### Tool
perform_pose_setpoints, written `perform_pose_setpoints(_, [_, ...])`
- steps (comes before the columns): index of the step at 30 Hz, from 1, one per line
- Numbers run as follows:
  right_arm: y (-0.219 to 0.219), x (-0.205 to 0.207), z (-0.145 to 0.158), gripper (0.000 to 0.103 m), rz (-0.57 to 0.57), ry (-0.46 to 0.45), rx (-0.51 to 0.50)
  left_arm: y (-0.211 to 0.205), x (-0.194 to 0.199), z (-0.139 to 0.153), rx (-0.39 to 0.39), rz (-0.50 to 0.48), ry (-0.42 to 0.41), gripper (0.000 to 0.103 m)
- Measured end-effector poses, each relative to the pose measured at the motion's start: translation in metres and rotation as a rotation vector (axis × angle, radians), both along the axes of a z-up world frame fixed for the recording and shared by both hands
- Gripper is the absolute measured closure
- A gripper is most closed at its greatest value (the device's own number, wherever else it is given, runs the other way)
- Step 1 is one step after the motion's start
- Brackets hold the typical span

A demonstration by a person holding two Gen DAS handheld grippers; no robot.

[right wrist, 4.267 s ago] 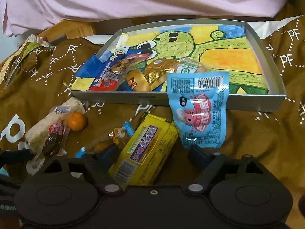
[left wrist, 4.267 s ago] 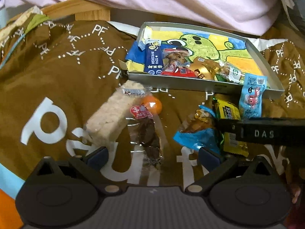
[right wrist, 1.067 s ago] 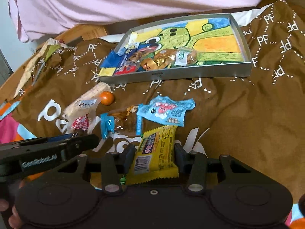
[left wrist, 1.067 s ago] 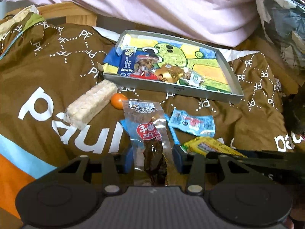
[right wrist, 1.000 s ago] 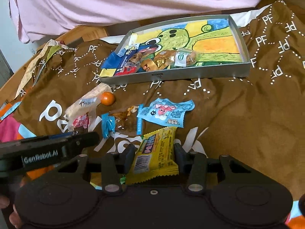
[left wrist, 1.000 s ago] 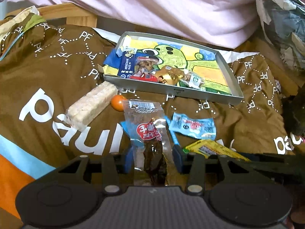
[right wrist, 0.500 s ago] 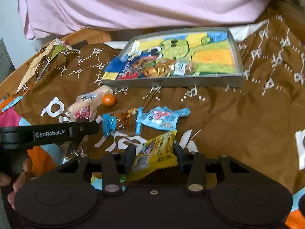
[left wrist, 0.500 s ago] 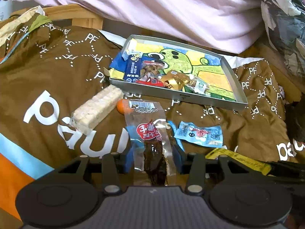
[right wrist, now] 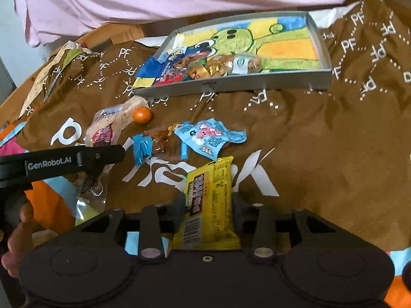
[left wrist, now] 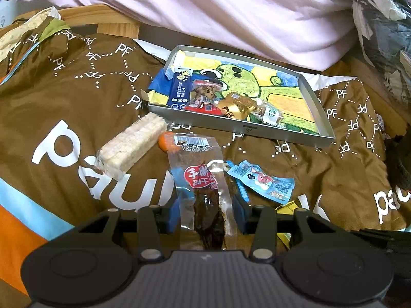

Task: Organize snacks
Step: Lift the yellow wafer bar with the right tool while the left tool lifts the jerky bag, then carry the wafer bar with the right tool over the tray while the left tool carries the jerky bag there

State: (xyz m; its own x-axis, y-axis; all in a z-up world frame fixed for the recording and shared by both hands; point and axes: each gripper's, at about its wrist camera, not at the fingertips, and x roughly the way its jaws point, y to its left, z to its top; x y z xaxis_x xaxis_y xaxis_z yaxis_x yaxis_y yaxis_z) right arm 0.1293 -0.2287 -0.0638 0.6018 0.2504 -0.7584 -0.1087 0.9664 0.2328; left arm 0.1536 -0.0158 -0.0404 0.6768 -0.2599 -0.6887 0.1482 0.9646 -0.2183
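A clear plastic packet of dark dried meat with a red label (left wrist: 203,192) is clamped in the left gripper (left wrist: 206,211), raised over the brown printed cloth (left wrist: 64,97). A yellow wrapped snack bar (right wrist: 209,202) is pinched in the right gripper (right wrist: 208,206). Farther off lies the shallow grey metal tray with a green cartoon lining (left wrist: 312,97), with several snacks at its left end. A pale rice bar (left wrist: 132,145), a small orange ball (right wrist: 142,114) and a light blue sachet (right wrist: 209,137) are seen loose on the cloth near the tray.

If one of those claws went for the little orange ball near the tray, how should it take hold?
Probably from above, fingers closing across the middle of the orange ball. It is round, so no side grips better, but the rice cracker bar and tray crowd it from the sides.
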Motion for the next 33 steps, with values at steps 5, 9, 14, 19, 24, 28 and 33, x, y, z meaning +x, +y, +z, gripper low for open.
perform_pose_setpoints(5, [0.014, 0.004, -0.005, 0.043, 0.053, -0.005, -0.074, 0.0, 0.0, 0.0, 0.001, 0.001, 0.0, 0.056])
perform_pose_setpoints(9, [0.03, -0.001, -0.008, 0.051, 0.115, -0.03, -0.211, 0.0, 0.0, 0.0, 0.001, -0.001, -0.002, 0.056])
perform_pose_setpoints(14, [0.04, -0.014, -0.001, 0.055, 0.16, -0.11, -0.325, 0.002, -0.001, 0.002, -0.006, 0.004, -0.011, 0.056])
perform_pose_setpoints(19, [0.054, -0.03, 0.001, 0.056, 0.227, -0.171, -0.511, 0.001, -0.001, 0.004, -0.008, -0.003, -0.023, 0.056])
perform_pose_setpoints(24, [0.052, -0.039, 0.001, 0.056, 0.258, -0.193, -0.604, 0.001, 0.0, 0.004, -0.014, -0.004, -0.023, 0.056])
perform_pose_setpoints(28, [0.057, -0.045, 0.008, 0.056, 0.286, -0.298, -0.721, 0.0, -0.001, 0.005, -0.015, -0.009, -0.036, 0.056])
perform_pose_setpoints(33, [0.06, -0.043, 0.019, 0.056, 0.296, -0.404, -0.756, -0.001, -0.001, 0.013, -0.024, -0.01, -0.084, 0.056])
